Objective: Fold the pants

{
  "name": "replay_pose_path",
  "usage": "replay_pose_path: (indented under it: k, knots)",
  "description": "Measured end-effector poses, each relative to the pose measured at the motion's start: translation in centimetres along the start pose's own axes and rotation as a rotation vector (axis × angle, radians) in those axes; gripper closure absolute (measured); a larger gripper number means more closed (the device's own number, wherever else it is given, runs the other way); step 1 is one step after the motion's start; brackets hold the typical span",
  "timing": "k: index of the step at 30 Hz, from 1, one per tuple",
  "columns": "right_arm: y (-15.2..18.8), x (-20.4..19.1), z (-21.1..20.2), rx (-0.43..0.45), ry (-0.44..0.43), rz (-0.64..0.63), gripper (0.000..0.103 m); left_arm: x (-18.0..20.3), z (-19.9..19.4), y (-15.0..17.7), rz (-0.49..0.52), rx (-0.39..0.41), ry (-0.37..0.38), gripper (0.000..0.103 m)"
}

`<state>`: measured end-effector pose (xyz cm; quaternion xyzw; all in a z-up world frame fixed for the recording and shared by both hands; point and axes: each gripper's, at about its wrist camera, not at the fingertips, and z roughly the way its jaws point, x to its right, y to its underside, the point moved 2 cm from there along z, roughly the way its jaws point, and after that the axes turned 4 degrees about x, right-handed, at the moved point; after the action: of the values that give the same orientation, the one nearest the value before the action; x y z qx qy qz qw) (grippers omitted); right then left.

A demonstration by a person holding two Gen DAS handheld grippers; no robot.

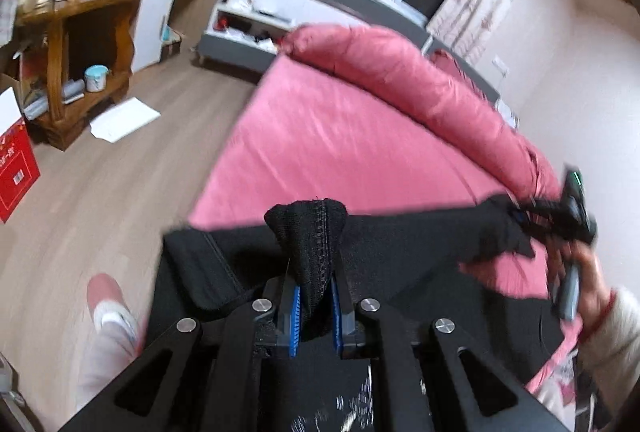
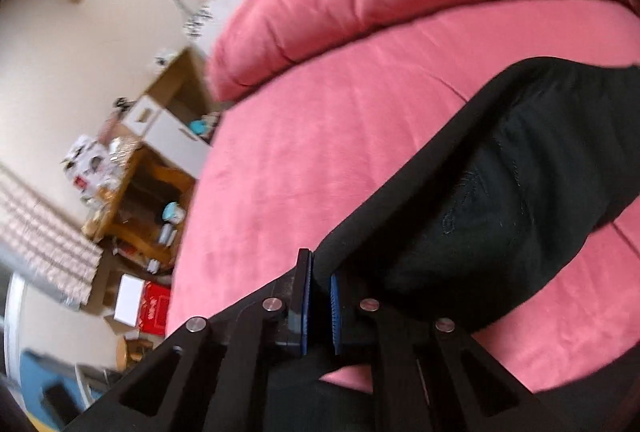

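Note:
The black pants (image 1: 400, 252) hang stretched between my two grippers over the near edge of the pink bed (image 1: 320, 135). My left gripper (image 1: 314, 308) is shut on a bunched, seamed corner of the pants that sticks up between its blue pads. My right gripper (image 1: 524, 218) shows at the right of the left wrist view, shut on the other corner. In the right wrist view my right gripper (image 2: 318, 296) is shut on the edge of the pants (image 2: 500, 191), which drape away to the right above the bed (image 2: 320, 151).
A rolled pink duvet (image 1: 420, 79) lies along the far side of the bed. A wooden shelf unit (image 1: 80, 63) with boxes stands at the left, a red box (image 1: 16, 167) and white paper (image 1: 124, 119) on the wood floor. My slippered foot (image 1: 108, 304) stands beside the bed.

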<state>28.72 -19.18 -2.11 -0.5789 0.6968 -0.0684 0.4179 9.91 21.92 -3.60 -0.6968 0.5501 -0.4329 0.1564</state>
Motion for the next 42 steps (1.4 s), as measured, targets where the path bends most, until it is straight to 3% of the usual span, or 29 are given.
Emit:
replay_pose_path:
  k: [7, 15, 19, 25, 29, 34, 36, 42]
  knots:
    - [4.1, -3.2, -7.3, 0.072, -0.084, -0.164, 0.094, -2.1, -1.8, -2.7, -0.075, 0.060, 0.026, 0.091]
    - [12.3, -2.3, -11.4, 0.053, -0.106, -0.212, 0.094, -3.6, -3.5, 0.7, -0.068, 0.007, 0.009, 0.091]
    - [16.3, -0.1, -10.8, -0.010, -0.100, -0.153, 0.094, -4.7, -3.7, 3.6, -0.106, -0.050, -0.019, 0.091]
    - [21.0, 3.4, -6.9, -0.182, -0.017, -0.107, 0.094, -5.4, -3.2, 6.6, -0.100, -0.120, -0.053, 0.091]
    - [21.2, 4.0, -6.4, -0.190, -0.027, -0.088, 0.094, -6.0, -3.0, 6.7, -0.132, -0.123, -0.043, 0.090]
    - [21.5, 4.8, -6.5, -0.182, -0.038, -0.071, 0.094, -6.4, -4.0, 5.9, -0.155, -0.094, -0.036, 0.072]
    - [21.4, 4.9, -6.6, -0.181, -0.041, -0.070, 0.094, -7.2, -4.9, 5.2, -0.172, -0.067, -0.074, 0.072]
    - [21.3, 5.0, -6.3, -0.183, -0.054, -0.050, 0.094, -10.2, -11.1, 2.0, -0.226, 0.140, -0.317, 0.072]
